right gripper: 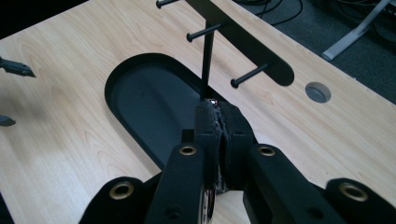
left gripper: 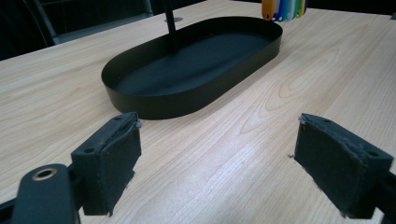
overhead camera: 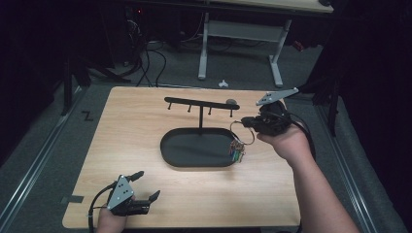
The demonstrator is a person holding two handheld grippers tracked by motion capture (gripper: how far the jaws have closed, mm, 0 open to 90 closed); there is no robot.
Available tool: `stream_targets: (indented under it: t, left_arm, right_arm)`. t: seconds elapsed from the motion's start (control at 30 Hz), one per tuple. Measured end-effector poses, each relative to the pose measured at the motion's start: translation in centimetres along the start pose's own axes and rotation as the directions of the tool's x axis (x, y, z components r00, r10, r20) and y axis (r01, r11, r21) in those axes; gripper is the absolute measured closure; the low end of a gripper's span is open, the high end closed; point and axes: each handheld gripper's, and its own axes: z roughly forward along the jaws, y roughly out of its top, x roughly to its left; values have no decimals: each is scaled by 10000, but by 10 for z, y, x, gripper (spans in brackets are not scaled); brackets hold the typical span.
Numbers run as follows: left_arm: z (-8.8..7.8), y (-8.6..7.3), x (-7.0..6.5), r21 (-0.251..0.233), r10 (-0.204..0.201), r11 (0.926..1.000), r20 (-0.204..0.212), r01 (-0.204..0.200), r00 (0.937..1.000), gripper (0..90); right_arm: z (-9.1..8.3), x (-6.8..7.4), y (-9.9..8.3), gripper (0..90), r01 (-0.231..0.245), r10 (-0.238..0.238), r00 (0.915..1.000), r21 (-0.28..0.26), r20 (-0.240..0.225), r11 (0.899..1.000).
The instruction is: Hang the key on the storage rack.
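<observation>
A matte black oval tray (overhead camera: 194, 158) with a low upright wall sits mid-desk on pale wood-grain laminate (overhead camera: 145, 121); a thin post rises from it to a flat crossbar (overhead camera: 201, 103) studded with short pegs. The right claw (overhead camera: 248, 121), held above the tray's right end, is closed on a wire key ring (overhead camera: 241, 132), from which a bunch of coloured plastic tags (overhead camera: 237, 151) hangs over the tray's right rim. The left claw (overhead camera: 145, 185) rests near the desk's front left edge, its foam-faced jaws spread wide apart with nothing between them. Bare wood lies open between that claw and the tray, and along the desk's left side.
</observation>
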Motion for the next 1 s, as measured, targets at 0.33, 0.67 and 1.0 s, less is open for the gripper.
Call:
stream_targets:
  t: [0.33,0.67,1.0]
  left_arm:
    - [-11,-4,1,-12,-94,10000,-291,94,9995,150]
    - [-19,-6,3,-62,-211,9998,-459,208,9987,150]
    - [-18,-6,2,9,-174,9998,-415,174,9990,150]
  right_arm:
    - [16,-5,14,877,-17,16,9999,-113,-99,9999]
    - [30,-19,21,877,-266,266,9996,-184,13,9995]
    - [42,-31,17,876,-682,687,9975,-215,191,9974]
